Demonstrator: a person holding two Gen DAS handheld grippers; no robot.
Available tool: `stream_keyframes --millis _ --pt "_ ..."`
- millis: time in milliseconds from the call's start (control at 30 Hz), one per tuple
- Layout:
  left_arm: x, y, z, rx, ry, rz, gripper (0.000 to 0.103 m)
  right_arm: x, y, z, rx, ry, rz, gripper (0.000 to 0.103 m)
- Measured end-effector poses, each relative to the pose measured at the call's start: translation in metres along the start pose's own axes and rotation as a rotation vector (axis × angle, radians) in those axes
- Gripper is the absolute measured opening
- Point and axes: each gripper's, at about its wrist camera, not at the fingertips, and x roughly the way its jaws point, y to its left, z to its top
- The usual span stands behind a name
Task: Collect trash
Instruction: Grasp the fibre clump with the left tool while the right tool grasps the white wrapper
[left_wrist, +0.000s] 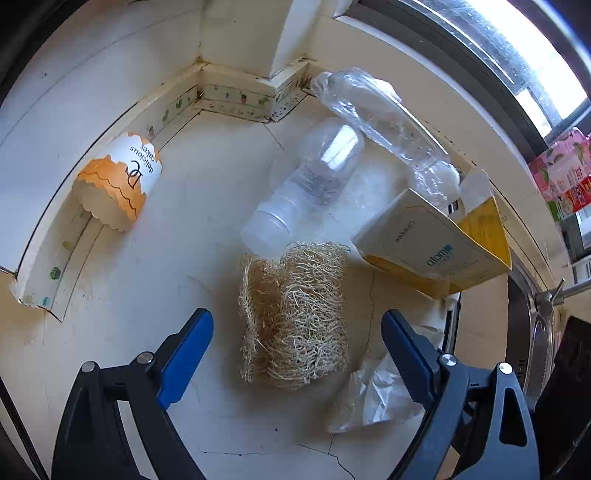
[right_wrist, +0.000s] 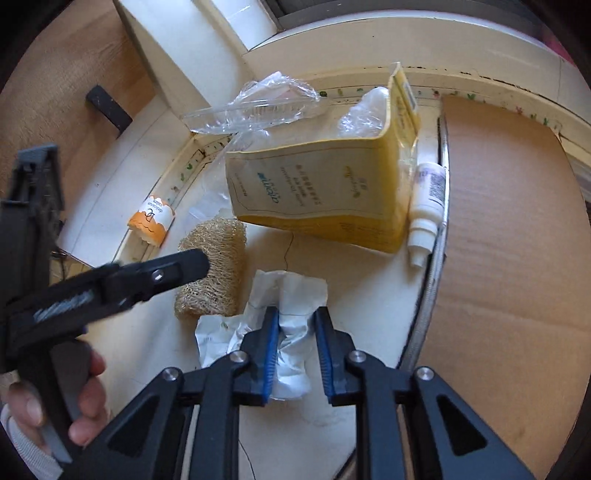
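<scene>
My left claw (left_wrist: 297, 339) is spread wide around the tan scratchy loofah sponge (left_wrist: 293, 314). My right claw (right_wrist: 295, 347) pinches the crumpled white paper (right_wrist: 291, 295), with bare counter (right_wrist: 332, 266) ahead before the yellow box (right_wrist: 314, 192).

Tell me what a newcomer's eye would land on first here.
Likely the yellow carton lying at the back of the counter, with clear plastic bottles beside it. Then the straw-coloured loofah in front of the open left gripper, and the crumpled white wrapper between the right gripper jaws.
</scene>
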Motion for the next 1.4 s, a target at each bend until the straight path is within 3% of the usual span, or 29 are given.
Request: stream_keyframes --millis 167,267,300,500,700,800,967,1200,1400 --pt "0.018 -0.003 0.007 -0.033 0.023 0.022 0.090 -0.006 -0.013 -0.003 0.021 0.009 0.038 0.019" --pt "0.026 -0.011 0.005 -0.017 0.031 0.041 0.074 -0.007 -0.018 -0.003 0.029 0.015 0.051 0.019" --pt "0.027 -0.014 0.004 -0.001 0.027 0.049 0.058 -0.007 -0.020 -0.003 0.031 0.014 0.056 0.019" --pt "0.019 -0.030 -0.013 0.032 -0.027 0.066 0.039 -0.007 -0.018 -0.003 0.002 0.011 0.066 0.019" --pt "-0.012 -0.037 -0.045 0.093 -0.047 0.084 0.036 -0.013 -0.005 -0.011 -0.015 0.008 0.079 0.019" --pt "-0.040 -0.043 -0.071 0.123 -0.093 0.088 0.036 -0.029 0.009 -0.022 -0.054 -0.010 0.077 0.019" --pt "-0.088 -0.024 -0.111 0.157 -0.124 0.095 0.036 -0.055 0.034 -0.046 -0.099 -0.037 0.067 0.019" --pt "-0.179 0.022 -0.199 0.146 -0.224 0.101 0.036 -0.105 0.071 -0.112 -0.145 -0.114 0.069 0.019" --pt "-0.226 0.064 -0.293 0.086 -0.259 0.113 0.036 -0.136 0.106 -0.192 -0.189 -0.100 0.070 0.019"
